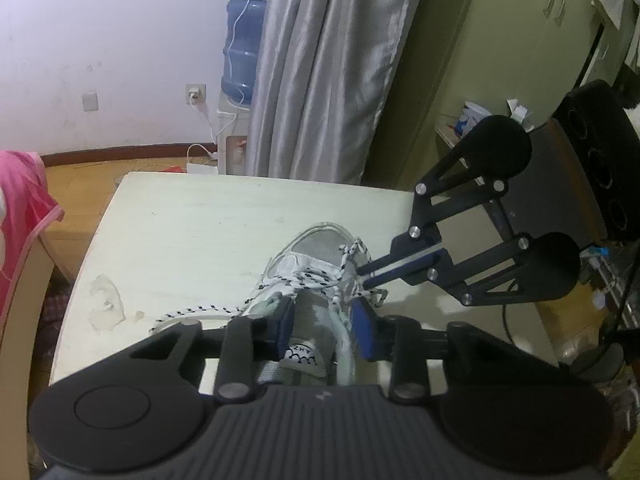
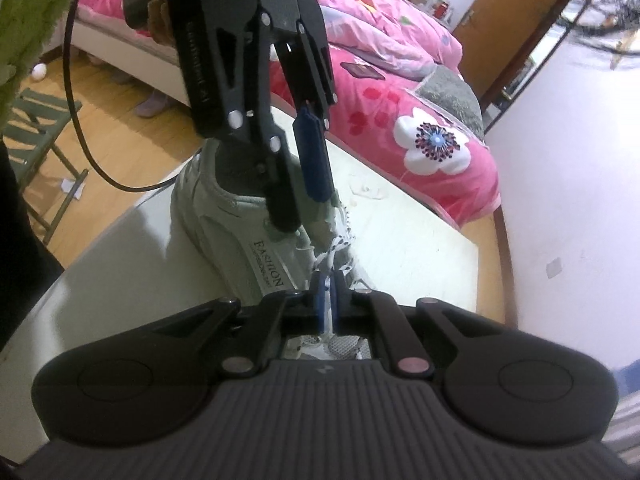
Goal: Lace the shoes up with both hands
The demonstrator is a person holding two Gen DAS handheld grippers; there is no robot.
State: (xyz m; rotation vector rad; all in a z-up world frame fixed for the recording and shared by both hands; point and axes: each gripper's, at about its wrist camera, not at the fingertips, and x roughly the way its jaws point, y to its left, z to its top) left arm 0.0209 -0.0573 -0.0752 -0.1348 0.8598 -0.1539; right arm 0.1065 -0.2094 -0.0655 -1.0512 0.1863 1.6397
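A grey-green sneaker [image 1: 316, 308] stands on the pale table [image 1: 200, 220], toe pointing away in the left wrist view. Its white, black-flecked lace [image 1: 200, 312] trails off to the left on the tabletop. My left gripper [image 1: 325, 328] is open over the tongue, one blue pad on either side and neither pressing on it. My right gripper [image 1: 362, 274] comes in from the right and is shut on a strand of the lace near the upper eyelets. In the right wrist view the lace [image 2: 340, 244] runs up between the pads of my right gripper [image 2: 326, 300]. My left gripper [image 2: 308, 216] hangs over the sneaker [image 2: 224, 232].
A blue water bottle on a dispenser [image 1: 242, 48] and a grey curtain [image 1: 320, 72] stand beyond the table. A black chair [image 1: 592, 160] is at the right. A bed with pink bedding [image 2: 400, 100] lies past the table's far edge [image 2: 420, 248], a green folding stool [image 2: 36, 128] on the floor.
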